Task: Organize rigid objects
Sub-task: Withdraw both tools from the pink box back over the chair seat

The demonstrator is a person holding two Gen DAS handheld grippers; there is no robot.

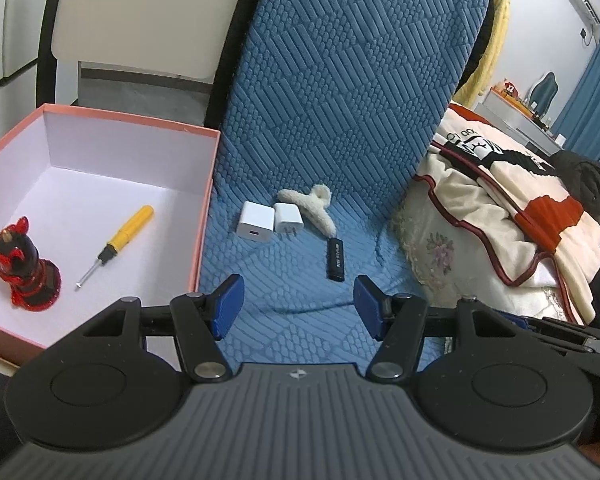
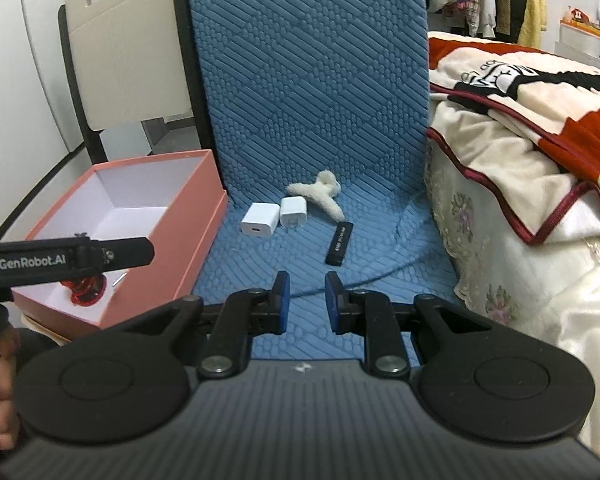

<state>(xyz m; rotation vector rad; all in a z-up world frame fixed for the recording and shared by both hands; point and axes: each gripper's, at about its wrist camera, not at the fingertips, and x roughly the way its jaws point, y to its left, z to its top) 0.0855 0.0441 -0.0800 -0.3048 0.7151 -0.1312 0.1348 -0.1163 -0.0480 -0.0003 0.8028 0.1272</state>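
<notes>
A pink box (image 1: 204, 216) (image 2: 180, 224) sits left of a blue cushioned seat (image 1: 300, 288). Inside it lie a red and black figurine (image 1: 26, 268) and a yellow screwdriver (image 1: 120, 240). On the seat lie two white chargers (image 1: 251, 220) (image 1: 288, 218), a fluffy cream hair claw (image 1: 312, 204) and a black USB stick (image 1: 336, 258); these also show in the right wrist view: chargers (image 2: 260, 218) (image 2: 294, 212), claw (image 2: 320, 196), stick (image 2: 339, 243). My left gripper (image 1: 298, 304) is open and empty, just short of the stick. My right gripper (image 2: 307, 300) is open and empty, near the seat's front.
A bed with a cream, red and black blanket (image 2: 540, 140) borders the seat on the right. A chair back (image 2: 120, 64) stands behind the box. The left gripper's body (image 2: 68, 260) crosses in front of the box in the right wrist view.
</notes>
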